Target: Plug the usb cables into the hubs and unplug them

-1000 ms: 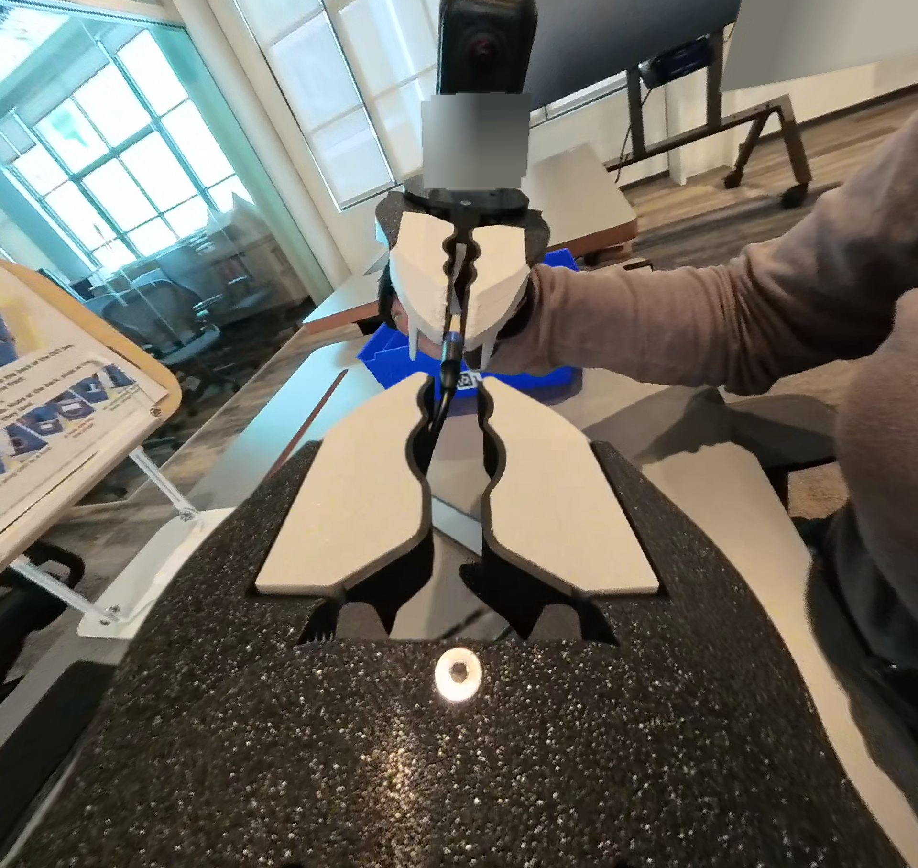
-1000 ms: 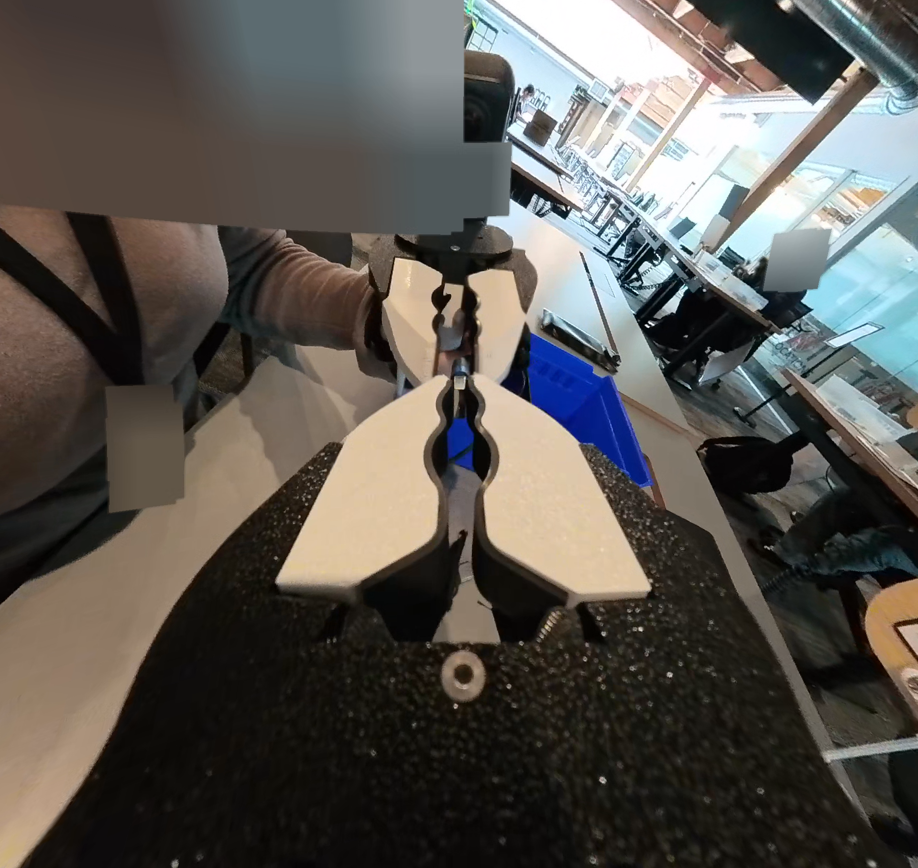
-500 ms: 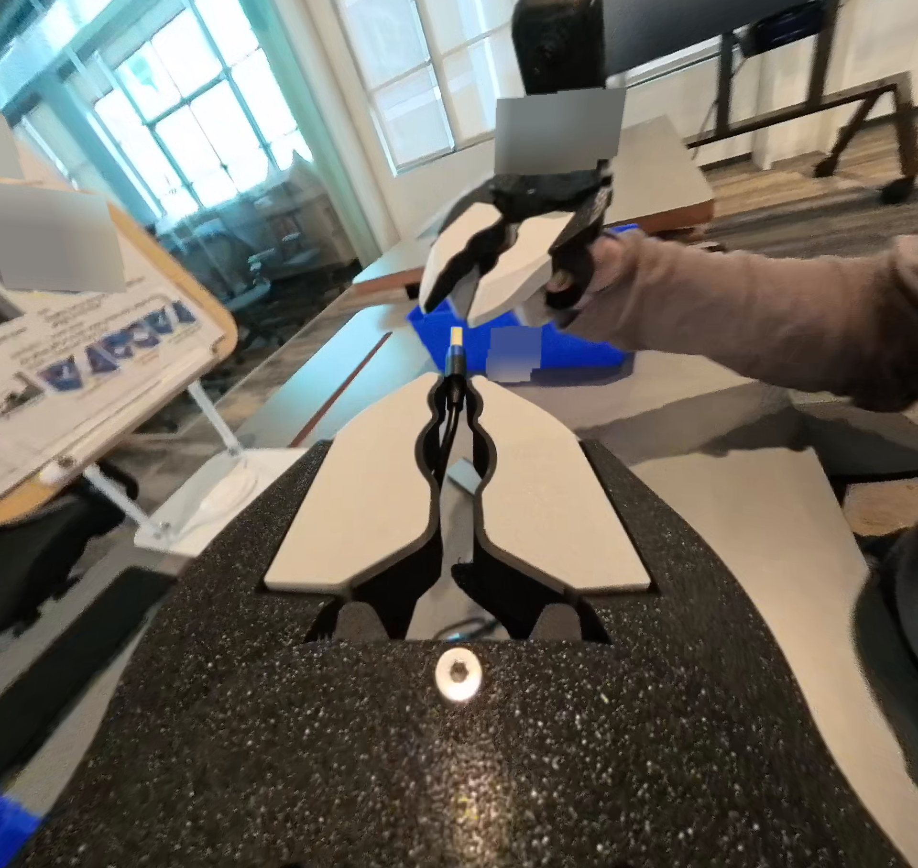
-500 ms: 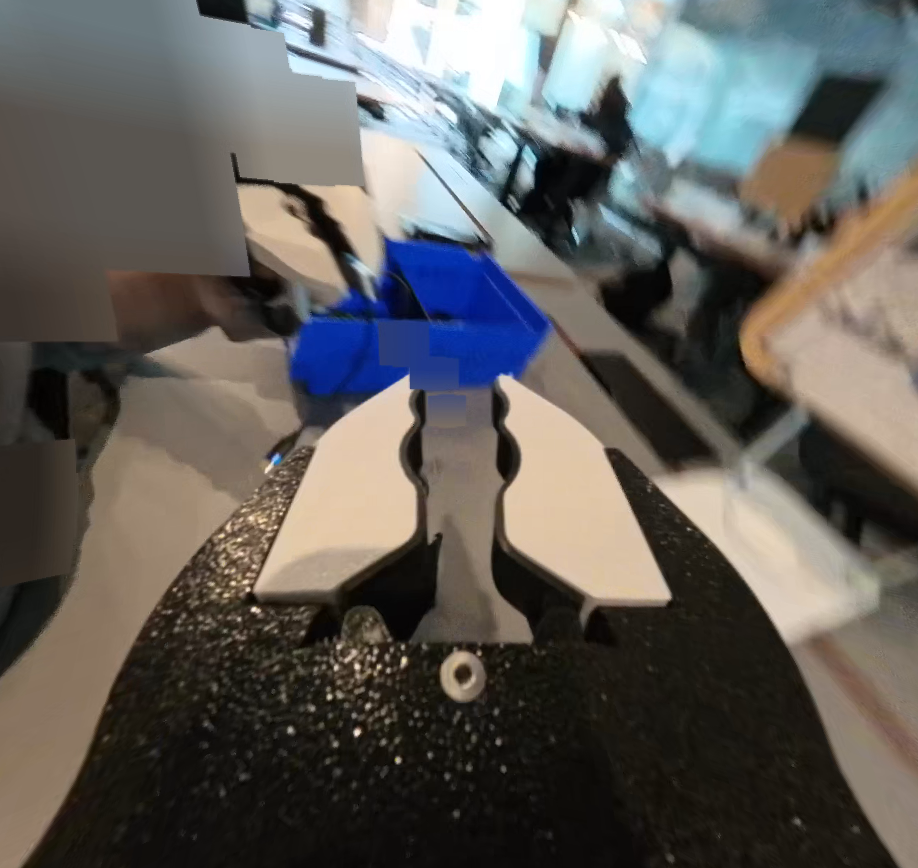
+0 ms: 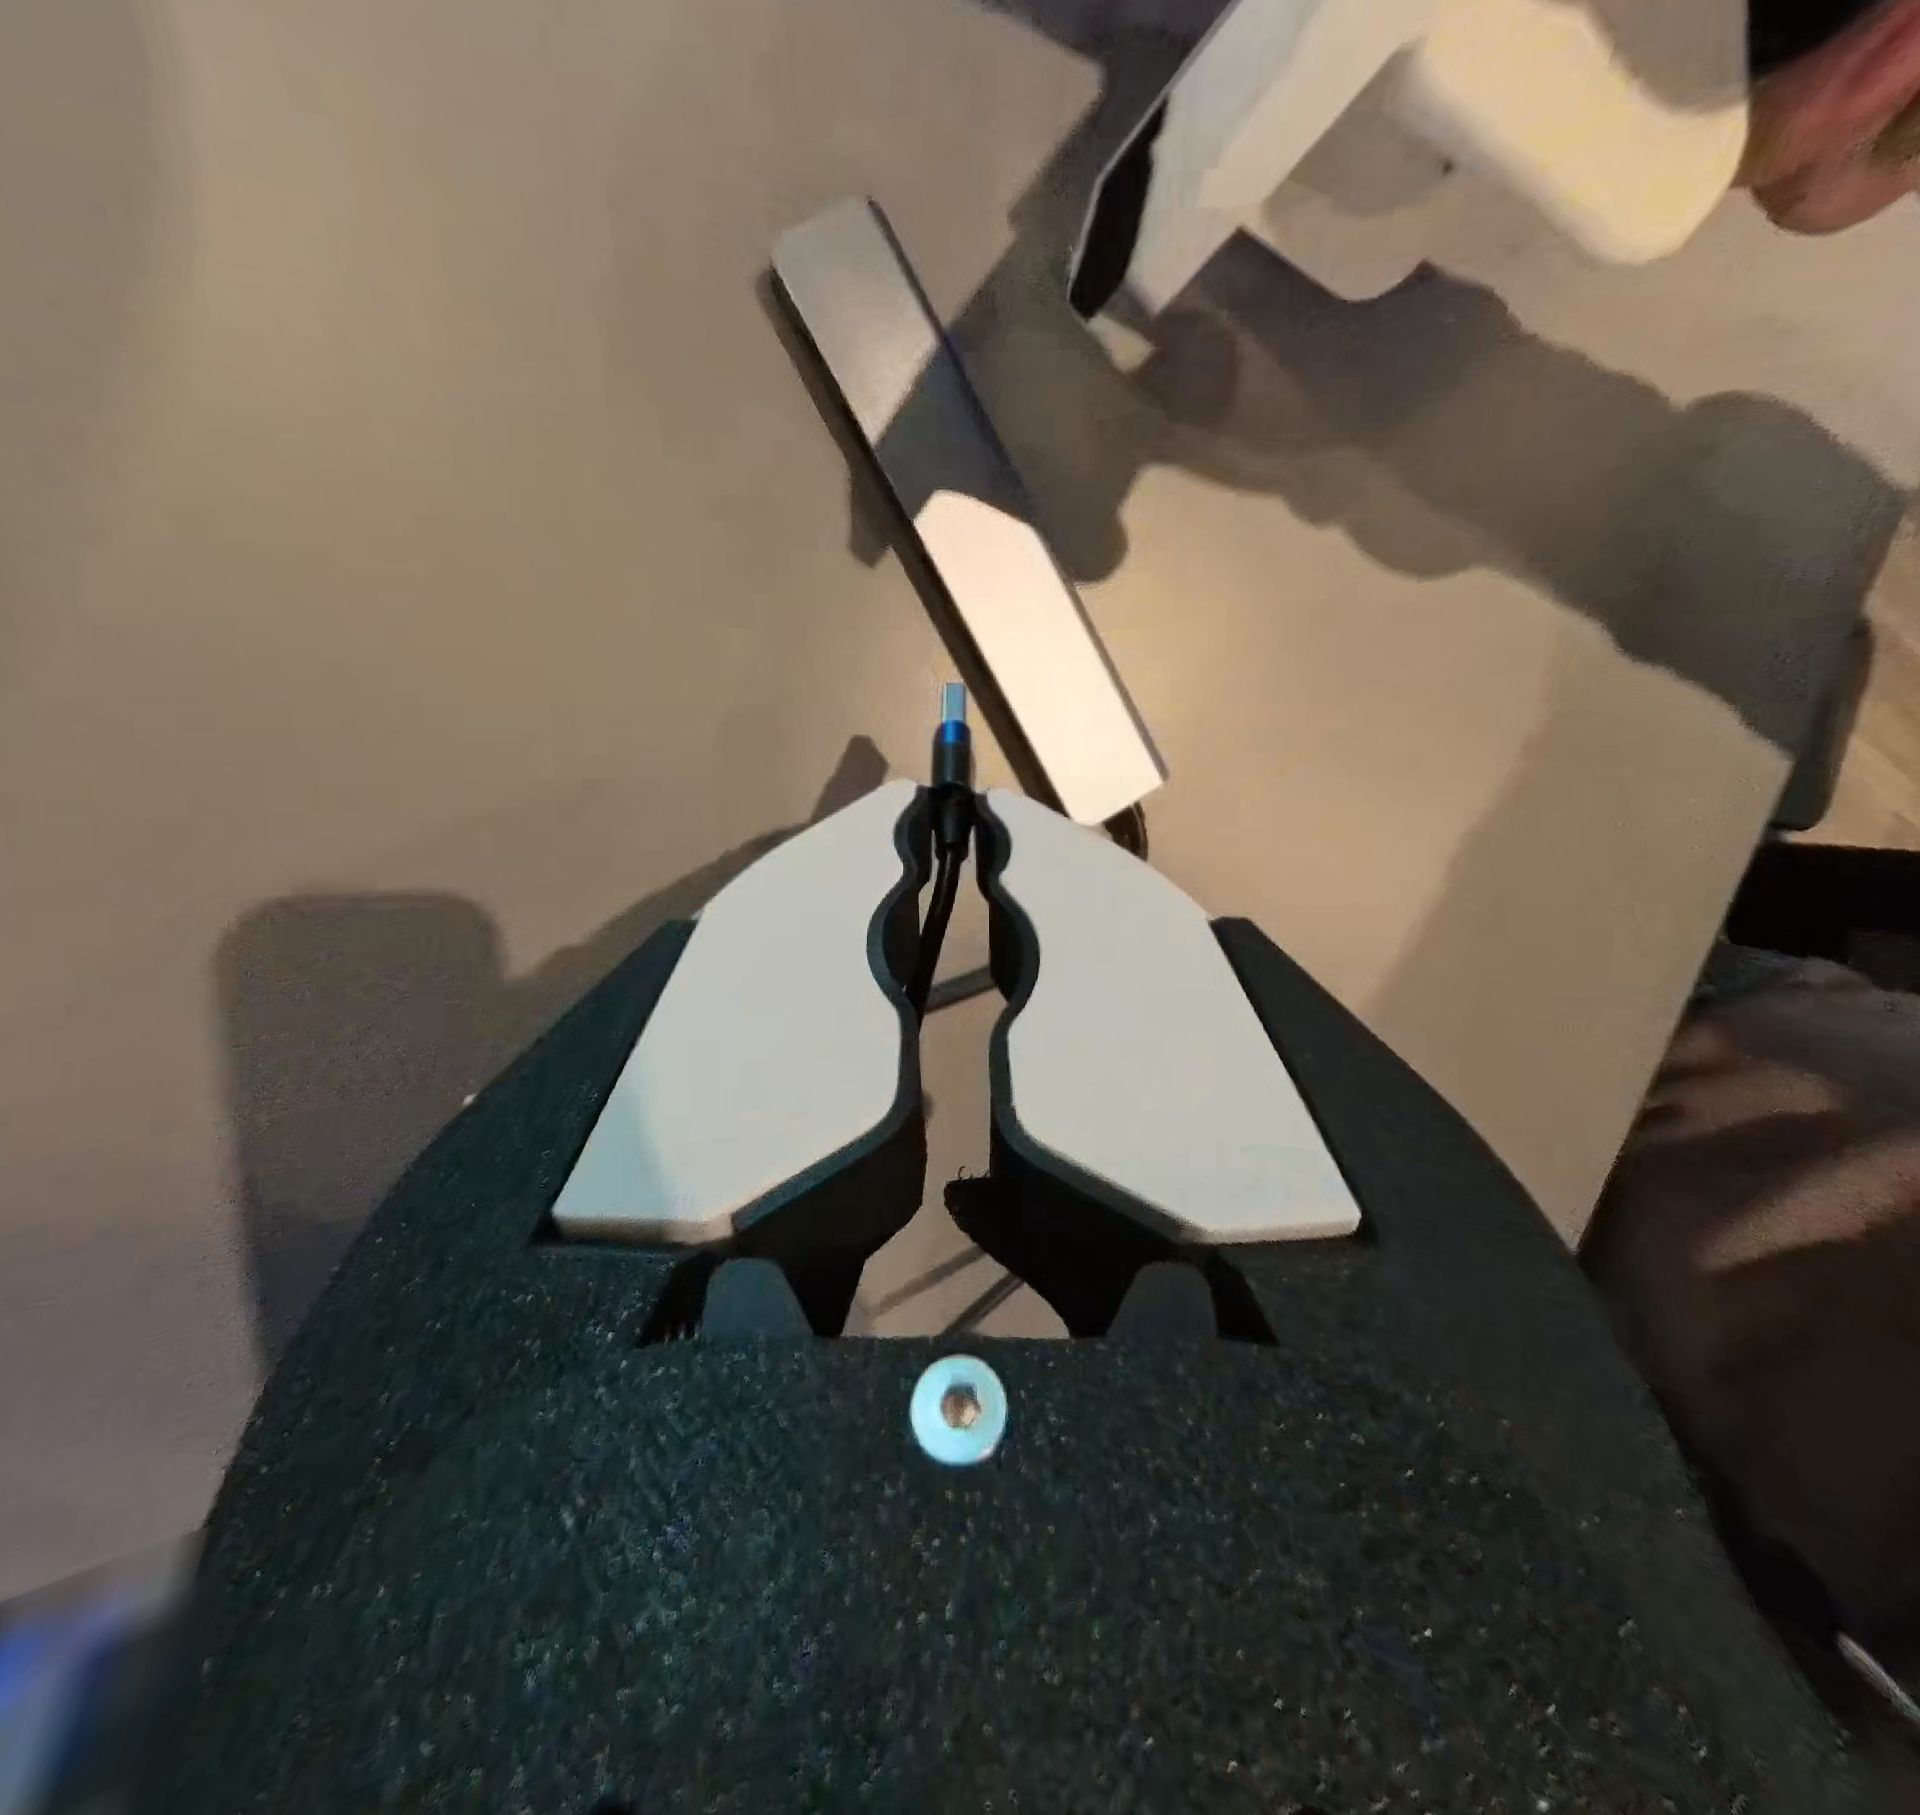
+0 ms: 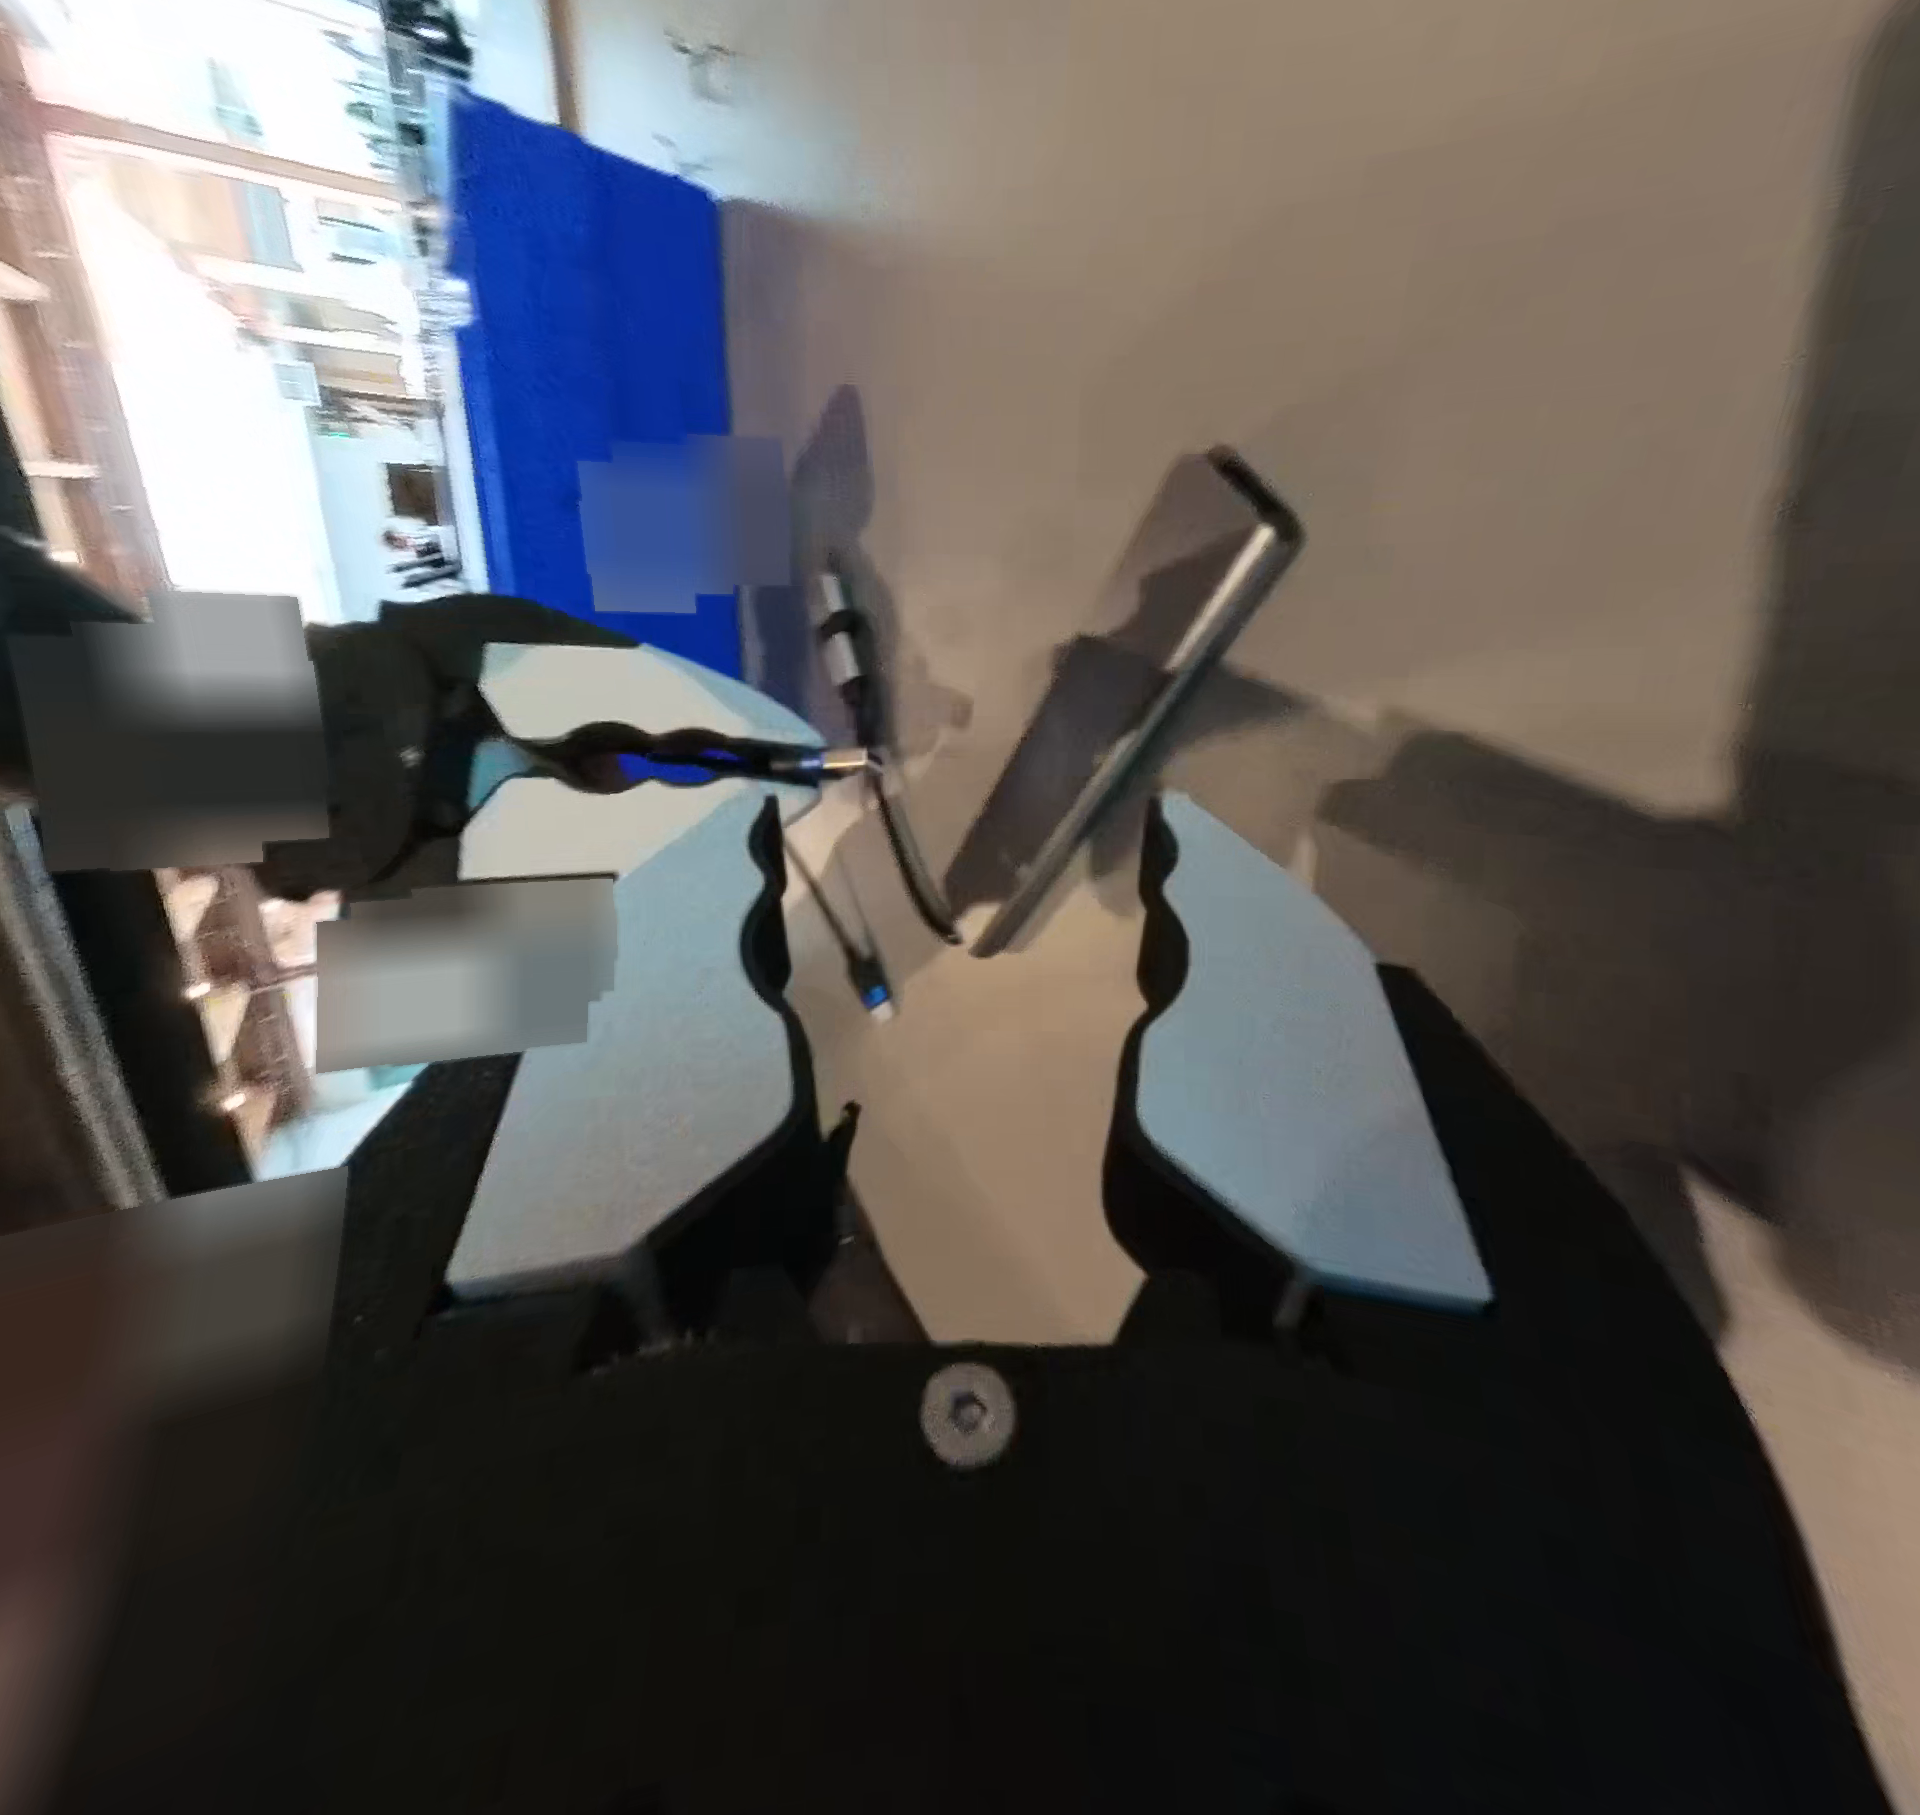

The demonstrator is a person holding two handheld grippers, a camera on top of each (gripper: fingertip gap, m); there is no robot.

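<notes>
My left gripper [image 5: 951, 794] is shut on a black USB cable [image 5: 935, 892]. Its blue-and-silver plug [image 5: 952, 721] sticks out past the fingertips, close to the left long side of a grey slab-shaped hub [image 5: 977, 539] that lies on the pale table [image 5: 416, 415]. My right gripper [image 6: 961, 820] is open and empty, low over the near end of the hub [image 6: 1132, 716]. In the right wrist view the left gripper [image 6: 810, 757] comes in from the left with the plug [image 6: 844, 759]. The right gripper [image 5: 1117, 305] also shows at the top right of the left wrist view.
A second black cable end with a blue plug [image 6: 875, 991] lies loose on the table between my right fingers. A small silver part [image 6: 842, 633] lies beyond it. A blue bin [image 6: 592, 331] stands at the table's far side. The table's right edge [image 5: 1766, 830] drops to dark floor. Across from one pair of fingers to the other is roughly 9 cm.
Both grippers have swung down from facing each other in the air to the table and the hub. The left one keeps the plug. The right one has let go and opened wide.
</notes>
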